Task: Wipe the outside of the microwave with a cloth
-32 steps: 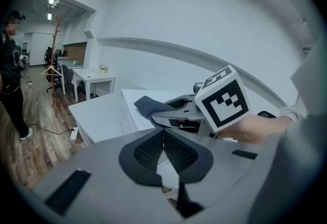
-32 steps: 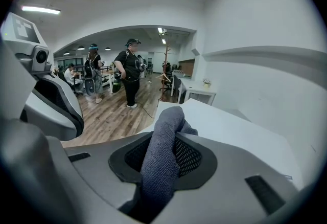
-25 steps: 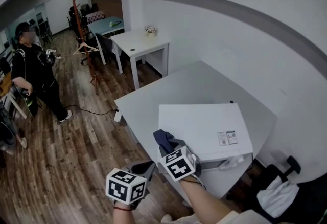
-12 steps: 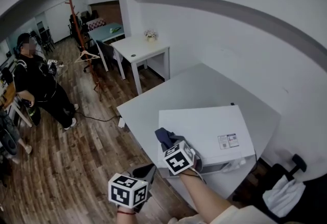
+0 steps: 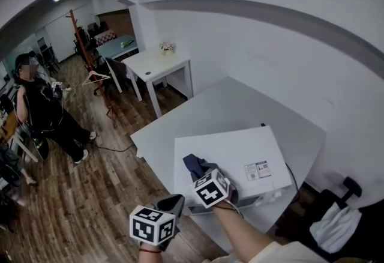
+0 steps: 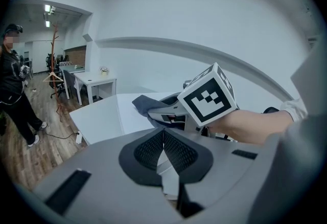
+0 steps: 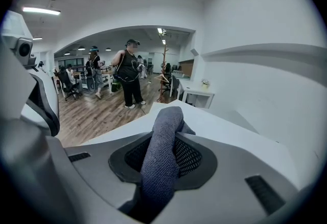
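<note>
Head view: cloth [image 5: 193, 164] sits by microwave [image 5: 237, 149] top's near-left edge.

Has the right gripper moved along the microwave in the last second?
Yes. The right gripper has shifted slightly along the front edge of the microwave, away from its left corner and toward the label.
</note>
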A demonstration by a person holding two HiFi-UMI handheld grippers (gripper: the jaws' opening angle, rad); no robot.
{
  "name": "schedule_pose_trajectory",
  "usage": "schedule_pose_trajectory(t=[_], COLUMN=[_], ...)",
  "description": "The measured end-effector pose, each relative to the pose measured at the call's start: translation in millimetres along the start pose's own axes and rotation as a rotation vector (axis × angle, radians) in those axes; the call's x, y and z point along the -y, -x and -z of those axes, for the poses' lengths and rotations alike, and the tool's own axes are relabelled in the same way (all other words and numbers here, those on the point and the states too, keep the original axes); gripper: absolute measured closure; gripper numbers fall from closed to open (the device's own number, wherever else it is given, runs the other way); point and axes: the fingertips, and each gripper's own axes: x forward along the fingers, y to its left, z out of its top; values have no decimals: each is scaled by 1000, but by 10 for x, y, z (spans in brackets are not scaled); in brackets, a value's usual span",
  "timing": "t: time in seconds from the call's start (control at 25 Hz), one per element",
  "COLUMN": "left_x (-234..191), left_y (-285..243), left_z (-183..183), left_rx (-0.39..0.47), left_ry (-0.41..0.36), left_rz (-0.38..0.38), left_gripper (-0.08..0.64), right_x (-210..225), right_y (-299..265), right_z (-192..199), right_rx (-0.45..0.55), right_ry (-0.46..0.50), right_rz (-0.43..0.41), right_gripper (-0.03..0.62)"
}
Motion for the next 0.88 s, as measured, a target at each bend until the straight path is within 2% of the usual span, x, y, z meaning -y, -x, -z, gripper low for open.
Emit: schedule_pose_trajectory(t=[0.12, 0.2, 0.88], left_x=[120, 191, 910], left_y=[-144, -228, -964], left_z=[-79, -94, -358], left_rx=[-5, -8, -36], left_ry=[-14, -21, -72], left_rz=[16, 27, 143], left_gripper=[557, 557, 557], right_x=[131, 245, 1359], right_y=[60, 105, 584], right_z=[66, 145, 666], right_rx=[4, -12, -42], right_ry=[-19, 4, -67], right_rz=[-7, 12, 119], right_gripper=[485, 485, 485])
